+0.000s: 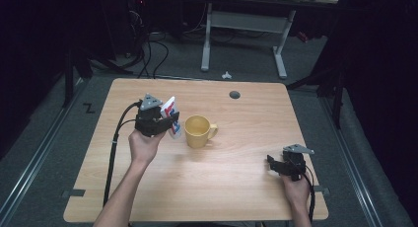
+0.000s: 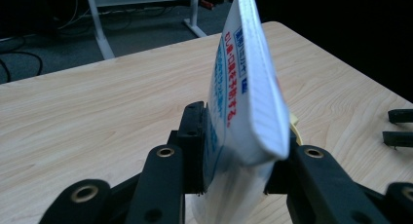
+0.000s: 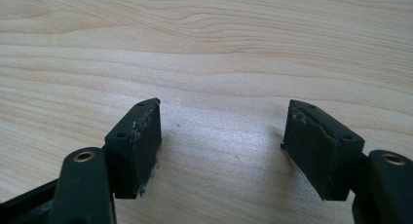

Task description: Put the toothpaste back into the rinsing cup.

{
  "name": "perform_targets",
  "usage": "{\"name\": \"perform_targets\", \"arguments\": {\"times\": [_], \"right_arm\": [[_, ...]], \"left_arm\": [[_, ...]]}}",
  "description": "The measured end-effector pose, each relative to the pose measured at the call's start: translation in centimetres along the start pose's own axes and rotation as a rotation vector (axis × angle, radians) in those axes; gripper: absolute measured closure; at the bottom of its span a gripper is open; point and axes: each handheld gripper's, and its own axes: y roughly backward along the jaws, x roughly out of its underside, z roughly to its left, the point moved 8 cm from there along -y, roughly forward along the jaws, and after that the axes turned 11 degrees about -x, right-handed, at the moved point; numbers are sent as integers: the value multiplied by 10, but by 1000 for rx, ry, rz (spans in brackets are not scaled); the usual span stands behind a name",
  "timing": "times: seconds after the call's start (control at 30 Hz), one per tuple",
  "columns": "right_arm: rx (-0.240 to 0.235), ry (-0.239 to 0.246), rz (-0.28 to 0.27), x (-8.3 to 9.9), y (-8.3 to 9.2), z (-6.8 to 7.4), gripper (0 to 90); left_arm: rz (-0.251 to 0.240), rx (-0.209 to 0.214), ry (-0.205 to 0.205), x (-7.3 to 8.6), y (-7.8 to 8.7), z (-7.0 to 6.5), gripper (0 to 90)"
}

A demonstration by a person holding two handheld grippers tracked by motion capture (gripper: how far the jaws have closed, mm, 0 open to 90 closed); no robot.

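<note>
A person seated at a wooden table (image 1: 236, 187) works a two-jaw gripper in each hand. The left gripper (image 1: 167, 122), at about ten o'clock from the table's centre, has its jaws clamped on a white tube (image 1: 171, 113) printed in red and blue; the tube stands nearly upright between the pads, its flat crimped end uppermost. In the left gripper view the tube (image 2: 243, 87) fills the gap between the two black pads (image 2: 195, 146), pressed from both sides, with the table's far edge behind it. A yellow mug (image 1: 198, 131) stands on the table just beside the tube at its three o'clock, handle turned toward the right. The right gripper (image 1: 276, 164) rests low near the table's five o'clock corner, well apart from the mug, its jaws spread wide with nothing between them; the right gripper view shows bare wood grain between its pads (image 3: 141, 141).
</note>
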Motion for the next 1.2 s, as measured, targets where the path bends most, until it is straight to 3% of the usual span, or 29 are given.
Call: {"name": "perform_targets", "arguments": {"times": [0.43,0.8,1.2], "right_arm": [[0,0,0,0,0,0,300],[-1,1,0,0,0,0,300],[-1,1,-1,0,0,0,300]], "left_arm": [[-19,31,-20,-20,-2,-14,683],[-13,45,-23,-26,-11,-21,683],[-16,31,-31,-30,-24,-27,682]]}}
